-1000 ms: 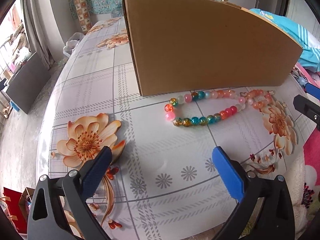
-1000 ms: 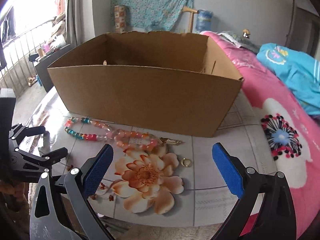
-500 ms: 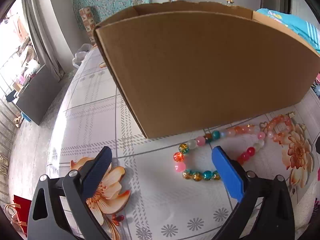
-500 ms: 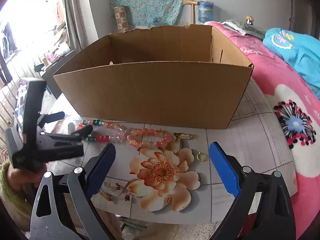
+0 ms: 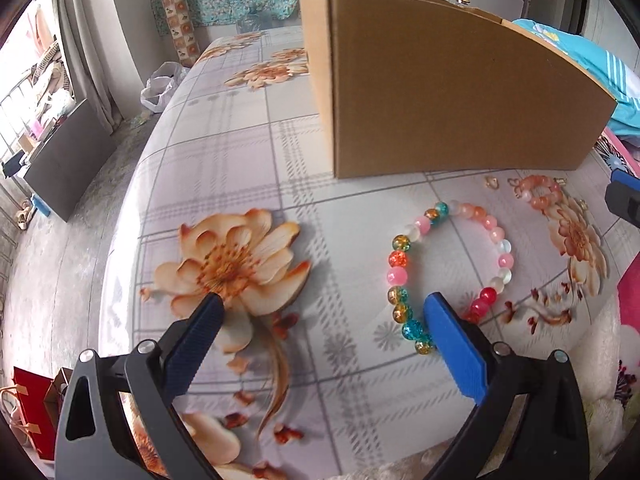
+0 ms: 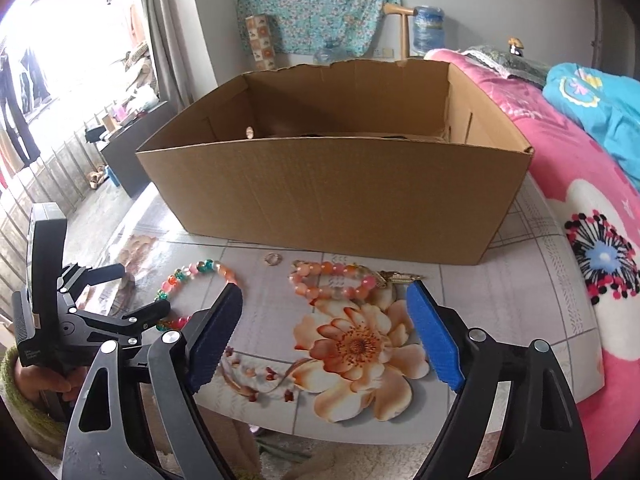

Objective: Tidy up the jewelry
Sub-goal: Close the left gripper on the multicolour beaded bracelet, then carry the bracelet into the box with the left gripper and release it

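Multicoloured bead bracelet (image 5: 448, 272) lies flat on the floral tablecloth (image 5: 240, 168), spread as an open ring, well near of the cardboard box (image 6: 340, 196); its near arc sits right at the tip of the left gripper's right finger, which hides part of it, so contact cannot be judged. To its right, a second strand, the pink-orange bead bracelet (image 6: 332, 280), lies loosely doubled just near of the box front, a small gold charm (image 6: 400, 277) at its right end. A small gold ring (image 6: 274, 258) rests between the two strands, close to the box wall; another tiny gold piece near the strand in the left view is too small to name. Left gripper (image 5: 320, 312): jaws spread wide, holding nothing, low over the cloth with the multicoloured bracelet at its right side. Right gripper (image 6: 324, 304): jaws also wide, empty, lined up roughly either side of the pink-orange strand but short of it. Box interior: something dark and a small pale object near the far wall, not identifiable. Judgement: sorting looks barely begun, with every visible piece on the table and none gripped. Left to do: pick up each bracelet and the small ring, presumably into the box.
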